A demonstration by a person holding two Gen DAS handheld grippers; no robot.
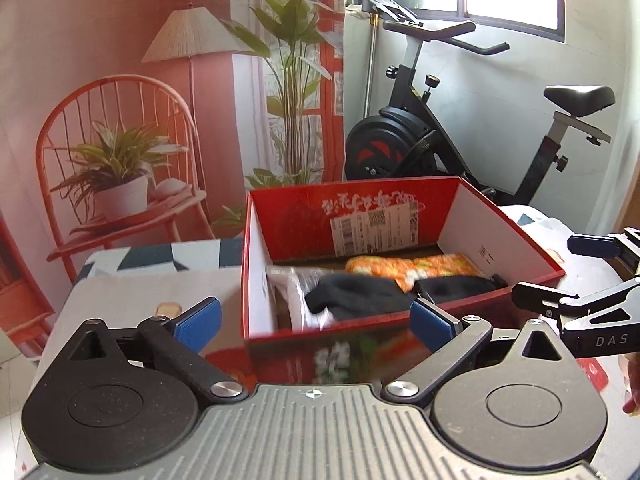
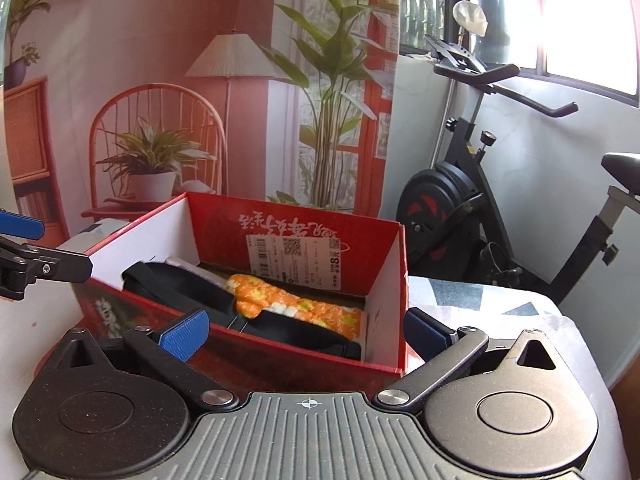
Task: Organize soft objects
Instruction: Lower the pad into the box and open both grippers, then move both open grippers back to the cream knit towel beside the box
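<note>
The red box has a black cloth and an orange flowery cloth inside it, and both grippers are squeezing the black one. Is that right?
Not quite. The red box does hold the black cloth and orange flowery cloth, but both wrist views show the left gripper and right gripper open, holding nothing.

Black hand-held gripper (image 1: 316,322), blue pads (image 1: 199,320) (silver screws), ribbed grey body

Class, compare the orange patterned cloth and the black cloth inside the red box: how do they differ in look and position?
The orange cloth has a yellow and white print; the black cloth is plain. The orange cloth lies toward the box's labelled far wall; the black cloth lies nearer the grippers. The black cloth covers more of the floor than the orange cloth. Both are soft items lying loose in the box, held by neither gripper.
</note>
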